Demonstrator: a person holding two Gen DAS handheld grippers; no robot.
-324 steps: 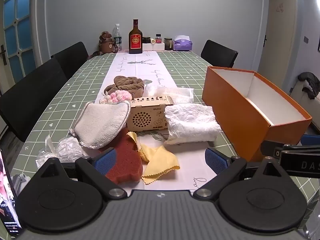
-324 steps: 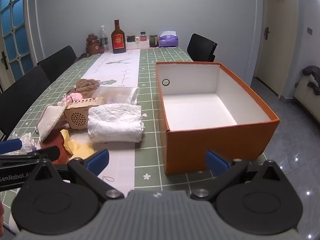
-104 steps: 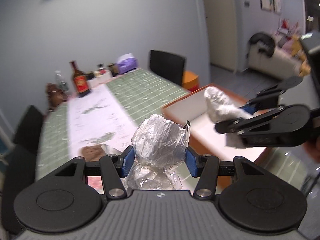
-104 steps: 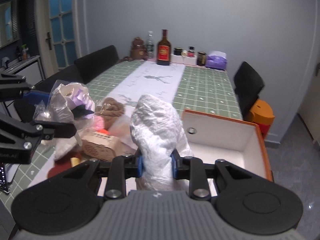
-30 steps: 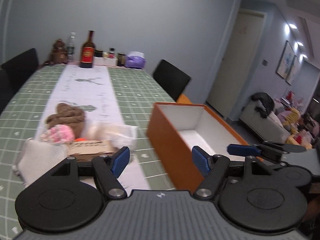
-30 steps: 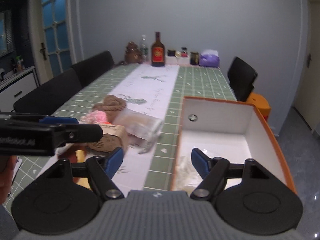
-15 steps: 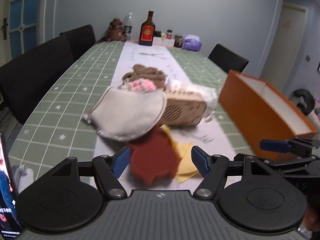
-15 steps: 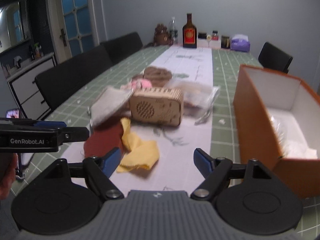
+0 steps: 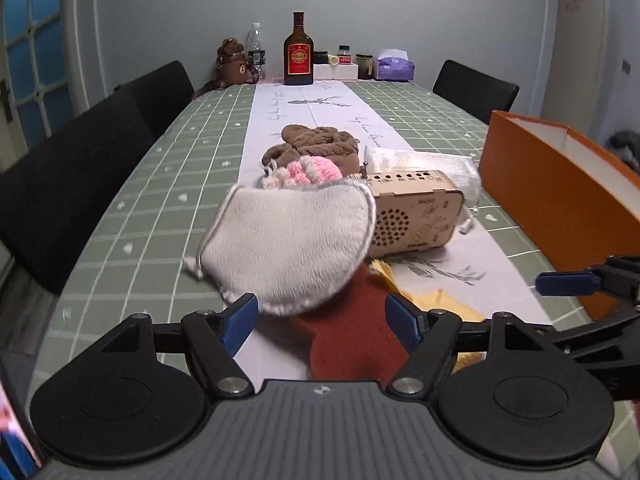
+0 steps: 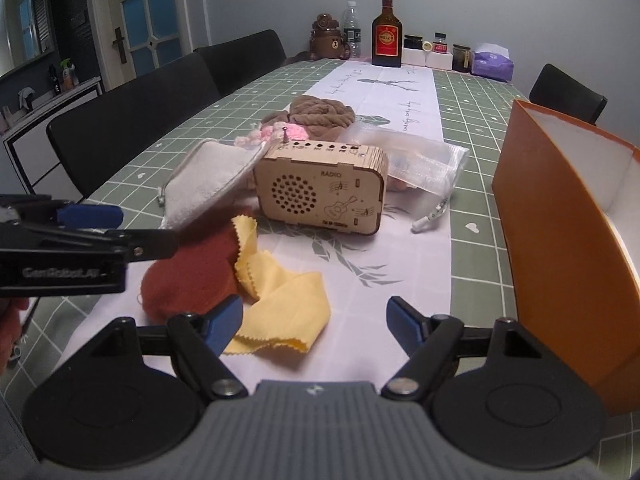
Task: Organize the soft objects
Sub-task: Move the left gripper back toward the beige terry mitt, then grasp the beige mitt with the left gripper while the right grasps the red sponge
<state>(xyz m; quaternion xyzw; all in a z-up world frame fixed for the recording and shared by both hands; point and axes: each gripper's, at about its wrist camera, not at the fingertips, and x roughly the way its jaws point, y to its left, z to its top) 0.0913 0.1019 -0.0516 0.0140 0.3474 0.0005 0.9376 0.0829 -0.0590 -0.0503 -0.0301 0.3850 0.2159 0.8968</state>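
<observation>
Your left gripper (image 9: 322, 322) is spread wide with nothing between its blue pads, low over the near edge of the rust-red cloth (image 9: 352, 340), just below the grey fleece pouch (image 9: 288, 244). Your right gripper (image 10: 314, 326) is equally wide and empty, above the yellow cloth (image 10: 280, 300).

Only your right camera shows the yellow cloth whole, its zigzag edge overlapping the rust-red cloth. From the left camera it is mostly hidden behind the red one and the gripper finger. The right view also shows the front of the wooden radio (image 10: 322, 192) with its guitar engraving, and the clear plastic bag (image 10: 420, 164) lying behind it. The left view gives you the pouch face-on, leaning on the radio, with the pink knitted piece (image 9: 308, 170) and the brown twisted scarf (image 9: 320, 142) behind.

The orange box (image 10: 560, 232) stands to the right on the green checked table (image 9: 172, 184). Its floor is hidden in both views, so you cannot see what it holds.
</observation>
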